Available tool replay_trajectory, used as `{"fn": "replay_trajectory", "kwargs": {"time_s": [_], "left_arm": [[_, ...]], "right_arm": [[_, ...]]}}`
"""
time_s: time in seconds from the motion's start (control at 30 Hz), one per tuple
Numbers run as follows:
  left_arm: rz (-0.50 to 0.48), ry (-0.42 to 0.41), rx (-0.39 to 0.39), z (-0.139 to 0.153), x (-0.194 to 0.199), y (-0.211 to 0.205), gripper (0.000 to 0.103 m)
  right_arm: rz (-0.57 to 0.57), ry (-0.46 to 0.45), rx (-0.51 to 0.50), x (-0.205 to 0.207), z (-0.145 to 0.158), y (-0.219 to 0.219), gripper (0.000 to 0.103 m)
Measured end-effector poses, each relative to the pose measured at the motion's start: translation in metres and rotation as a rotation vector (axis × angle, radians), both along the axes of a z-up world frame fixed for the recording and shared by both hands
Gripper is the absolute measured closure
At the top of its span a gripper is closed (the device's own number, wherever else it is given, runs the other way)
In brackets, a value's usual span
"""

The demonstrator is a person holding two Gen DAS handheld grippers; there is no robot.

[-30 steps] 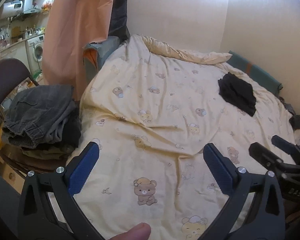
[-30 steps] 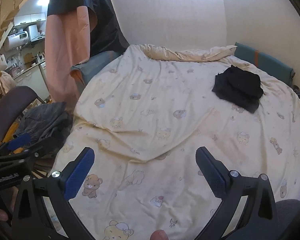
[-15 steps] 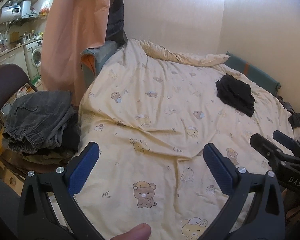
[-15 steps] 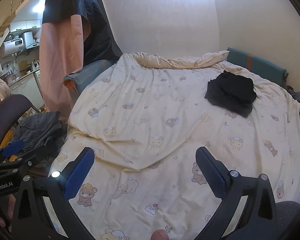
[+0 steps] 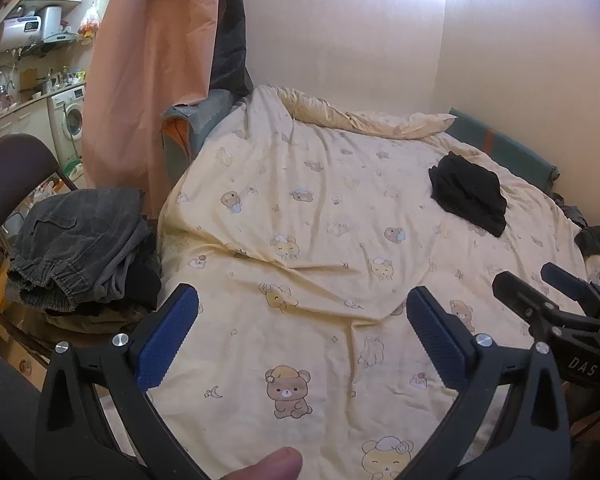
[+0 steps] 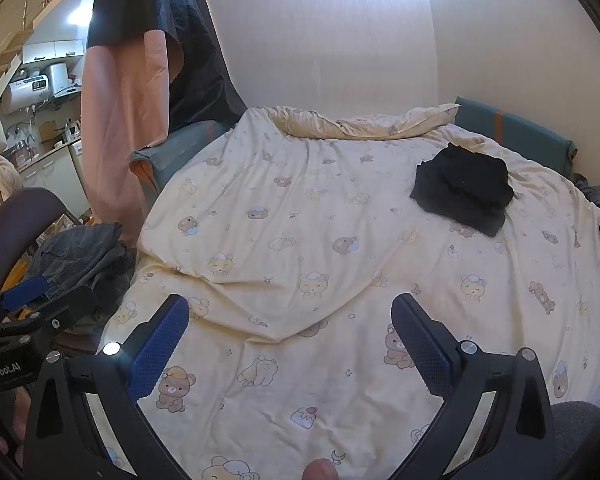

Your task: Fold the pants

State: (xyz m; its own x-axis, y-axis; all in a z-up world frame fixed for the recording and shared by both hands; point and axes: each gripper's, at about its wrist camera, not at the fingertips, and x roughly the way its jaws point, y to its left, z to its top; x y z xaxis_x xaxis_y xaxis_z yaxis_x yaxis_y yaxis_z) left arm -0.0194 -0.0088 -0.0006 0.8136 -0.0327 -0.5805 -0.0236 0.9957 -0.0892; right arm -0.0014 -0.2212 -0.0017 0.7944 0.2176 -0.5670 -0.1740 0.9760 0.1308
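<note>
At far left, a heap of grey pants (image 5: 80,248) lay on a dark chair (image 5: 8,172) beside the bed (image 5: 320,240), off to the left of our left gripper (image 5: 300,332), whose fingers were spread wide and held nothing. Our right gripper (image 6: 290,344), equally spread and empty, was farther from the heap, so we judged the left hand nearer. Folded black pants (image 6: 462,190) lay far right.
</note>
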Motion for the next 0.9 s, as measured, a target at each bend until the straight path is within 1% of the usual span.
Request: {"fn": "replay_trajectory", "kwargs": {"time_s": [0.47,0.77,0.9], "left_arm": [[0.006,0.003,-0.018,0.0,-0.0006,0.0008,0.0],[0.028,0.004,-0.027,0.0017,-0.0013,0.0027,0.0],[0.034,0.003,-0.031,0.0025,-0.0019,0.0031,0.0]], "right_arm": [[0.01,-0.001,0.001,0.0039,0.0013,-0.0014,0.0],[0.008,-0.003,0.001,0.0026,0.0011,-0.001,0.0],[0.016,-0.016,0.002,0.0026,0.0013,-0.0002,0.0]]}}
